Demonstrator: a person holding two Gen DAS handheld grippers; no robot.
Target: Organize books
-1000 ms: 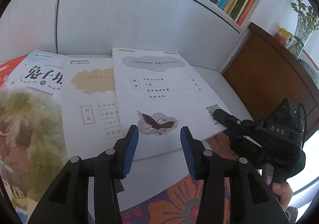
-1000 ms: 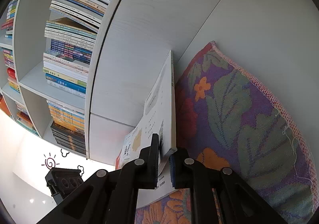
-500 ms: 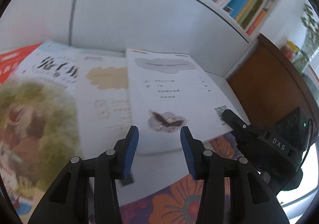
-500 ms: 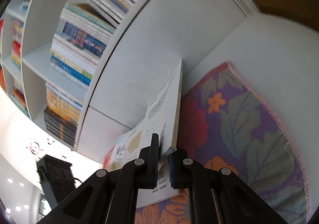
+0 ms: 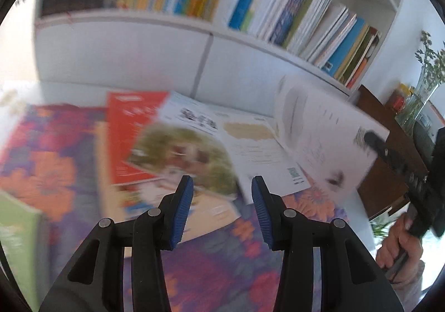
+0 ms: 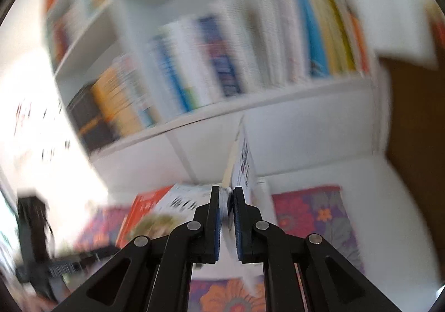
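In the left wrist view my left gripper (image 5: 219, 195) hangs open above the floral cloth (image 5: 36, 162), with nothing between its blue pads. Spread on the cloth lie a red book (image 5: 130, 128), a book with a green picture (image 5: 183, 156) and a white book with a beige patch (image 5: 250, 139). A white book (image 5: 319, 128) is held tilted in the air at the right, my right gripper (image 5: 371, 141) shut on its corner. In the right wrist view that gripper (image 6: 225, 201) pinches the white book (image 6: 242, 162), seen edge-on and upright.
A white bookshelf (image 5: 278, 6) packed with upright books stands behind the table. At the right are a brown cabinet (image 5: 389, 173) and a glass vase with a plant (image 5: 425, 89). A green book (image 5: 16, 242) sits at the near left. A hand (image 5: 400, 242) grips the right tool.
The right gripper has lifted the white book off the pile and rolled it upright. The left gripper has drawn back and up, bringing the whole spread and the shelf into view.
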